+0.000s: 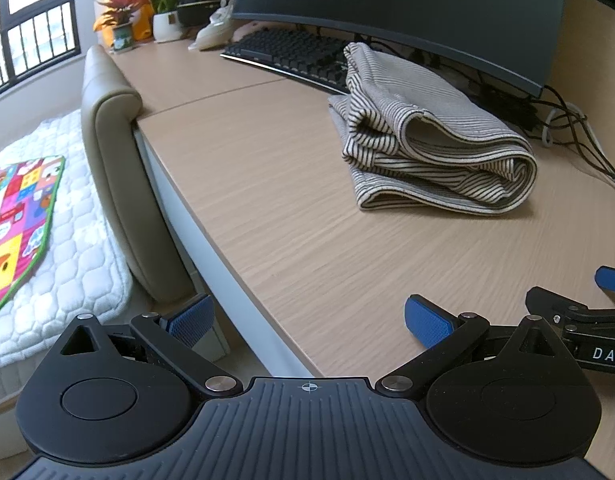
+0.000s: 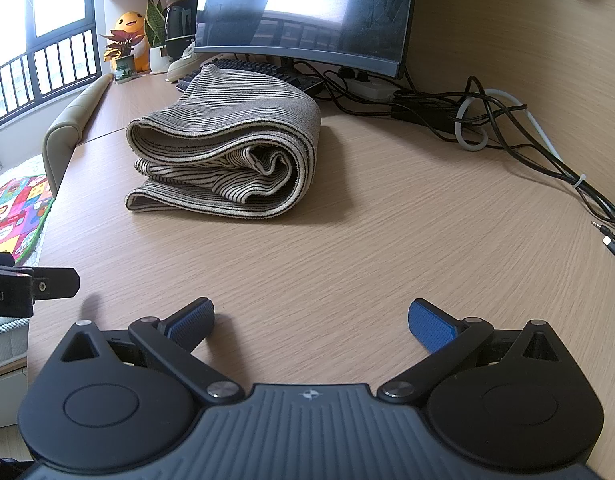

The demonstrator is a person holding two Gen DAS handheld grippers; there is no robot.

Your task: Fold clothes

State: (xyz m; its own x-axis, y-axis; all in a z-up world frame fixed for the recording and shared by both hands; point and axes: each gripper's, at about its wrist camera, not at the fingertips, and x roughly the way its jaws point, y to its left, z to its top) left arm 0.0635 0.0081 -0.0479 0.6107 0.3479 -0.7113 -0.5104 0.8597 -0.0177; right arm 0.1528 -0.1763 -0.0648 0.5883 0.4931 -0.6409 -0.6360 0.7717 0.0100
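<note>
Left tool (image 1: 307,320), right tool (image 2: 311,320) wide open, empty; striped garment (image 2: 227,148) folded, layered bundle.

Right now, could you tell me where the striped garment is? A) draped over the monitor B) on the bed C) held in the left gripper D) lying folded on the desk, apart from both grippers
D: the striped garment lies folded on the desk, and both the left gripper and the right gripper are open, holding nothing.

Both wrist cameras face the monitor (image 1: 387,0) across the desk (image 2: 347,240) (low, close).
</note>
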